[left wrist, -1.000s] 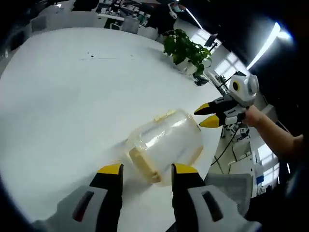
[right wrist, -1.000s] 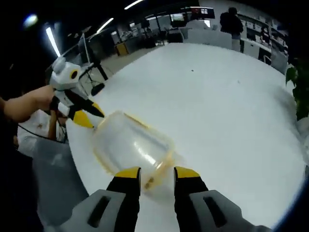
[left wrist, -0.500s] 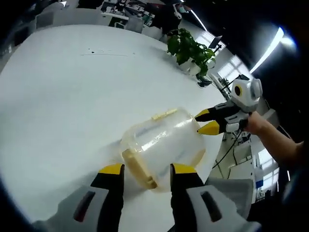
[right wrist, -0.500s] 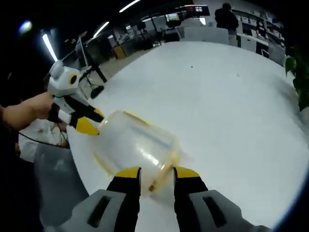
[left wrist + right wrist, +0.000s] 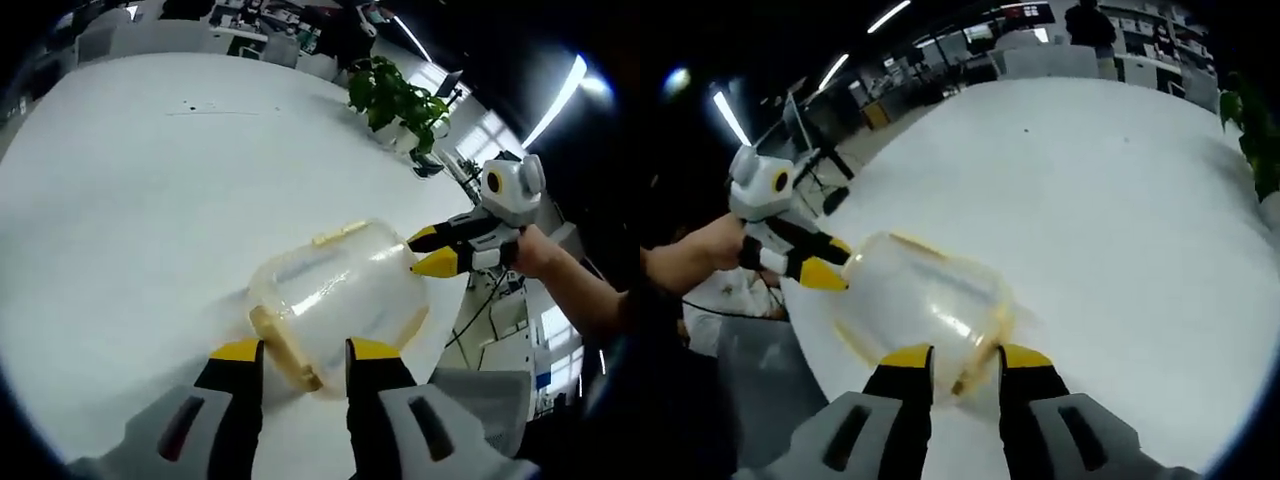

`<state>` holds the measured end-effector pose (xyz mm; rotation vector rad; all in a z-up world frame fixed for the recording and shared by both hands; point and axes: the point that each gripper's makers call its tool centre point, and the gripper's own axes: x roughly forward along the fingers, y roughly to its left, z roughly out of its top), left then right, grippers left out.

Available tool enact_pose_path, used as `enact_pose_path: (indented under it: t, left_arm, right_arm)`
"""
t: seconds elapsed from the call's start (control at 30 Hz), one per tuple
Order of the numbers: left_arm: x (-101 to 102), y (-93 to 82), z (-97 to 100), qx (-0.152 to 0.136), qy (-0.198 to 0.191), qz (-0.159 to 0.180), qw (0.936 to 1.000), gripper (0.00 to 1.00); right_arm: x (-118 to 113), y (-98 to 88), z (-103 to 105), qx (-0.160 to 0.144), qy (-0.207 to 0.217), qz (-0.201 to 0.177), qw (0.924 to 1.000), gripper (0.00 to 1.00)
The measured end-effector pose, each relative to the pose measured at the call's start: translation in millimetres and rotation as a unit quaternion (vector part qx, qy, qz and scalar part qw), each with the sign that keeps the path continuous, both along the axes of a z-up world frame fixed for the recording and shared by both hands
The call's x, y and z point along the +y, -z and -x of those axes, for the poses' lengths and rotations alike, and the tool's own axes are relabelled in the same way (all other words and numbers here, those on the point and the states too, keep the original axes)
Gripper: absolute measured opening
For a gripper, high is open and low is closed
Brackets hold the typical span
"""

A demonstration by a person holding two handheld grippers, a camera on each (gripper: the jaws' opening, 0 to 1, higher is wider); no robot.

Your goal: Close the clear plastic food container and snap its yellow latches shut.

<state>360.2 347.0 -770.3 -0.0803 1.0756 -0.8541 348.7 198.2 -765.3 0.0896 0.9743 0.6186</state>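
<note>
Lying on worktop (image 5: pixel 150 180): box (image 5: pixel 335 295), clear, near the edge, between both grippers.
Latches: yellow latch (image 5: pixel 285 350) at the near end in the left gripper view; another (image 5: pixel 980 350) in the right gripper view.
Left gripper (image 5: pixel 298 352): jaws narrowly apart, straddling the near latch, grip cannot be told.
Right gripper (image 5: pixel 965 357): jaws narrowly apart at the opposite end, grip cannot be told.
Plant (image 5: pixel 400 100): far edge.
</note>
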Motion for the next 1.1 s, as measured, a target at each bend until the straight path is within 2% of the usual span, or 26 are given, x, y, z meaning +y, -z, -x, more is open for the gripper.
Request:
enact_pose_path:
  t: [0.2, 0.33, 0.37, 0.4, 0.43, 0.47, 0.5, 0.53, 0.77, 1.1]
  left_arm:
    - [-1.3, -0.3, -0.5, -0.003, -0.006, -0.005, 1.0000, 0.29]
    - [-2.0, 0.9, -1.5, -0.001, -0.013, -0.005, 0.9999, 0.28]
    - [5.7, 10.4, -2.8, 0.009, -0.030, -0.036, 0.9988, 0.26]
    - [-9.2, 9.9, -4.3, 0.002, -0.016, -0.013, 0.9998, 0.26]
    - [-10.2, 9.9, -4.3, 0.002, -0.015, -0.016, 0.9998, 0.26]
    - [-10.6, 10.9, -4.6, 0.004, -0.016, -0.017, 0.9997, 0.25]
    - [-7.8, 9.5, -5.8, 0.006, -0.019, -0.021, 0.9996, 0.25]
    - [-8.9, 11.1, -6.1, 0.009, -0.019, -0.023, 0.9995, 0.25]
    - [-5.9, 7.1, -4.7, 0.010, -0.019, -0.021, 0.9995, 0.26]
    - [-5.2, 3.6, -4.4, 0.011, -0.002, -0.023, 0.9997, 0.27]
  right_arm:
    - [2.6, -1.1, 1.6, -0.010, -0.017, 0.012, 0.9997, 0.22]
    - [0.8, 0.7, 0.0, 0.002, -0.002, -0.004, 1.0000, 0.21]
    - [5.0, -3.7, -6.9, -0.016, -0.005, -0.015, 0.9997, 0.21]
    - [0.7, -3.1, -2.2, -0.001, -0.002, -0.006, 1.0000, 0.21]
    - [1.3, -4.3, -2.2, -0.001, -0.006, -0.003, 1.0000, 0.20]
    - [2.5, -1.5, -1.6, 0.010, 0.002, -0.007, 0.9999, 0.19]
    - [2.7, -2.1, -3.0, 0.021, 0.028, -0.018, 0.9992, 0.19]
    - [1.3, 0.1, -0.8, 0.025, 0.011, -0.017, 0.9995, 0.19]
    - [3.1, 1.4, 1.8, 0.010, 0.023, -0.022, 0.9994, 0.19]
    - [4.3, 2.2, 3.1, 0.035, 0.018, -0.015, 0.9991, 0.20]
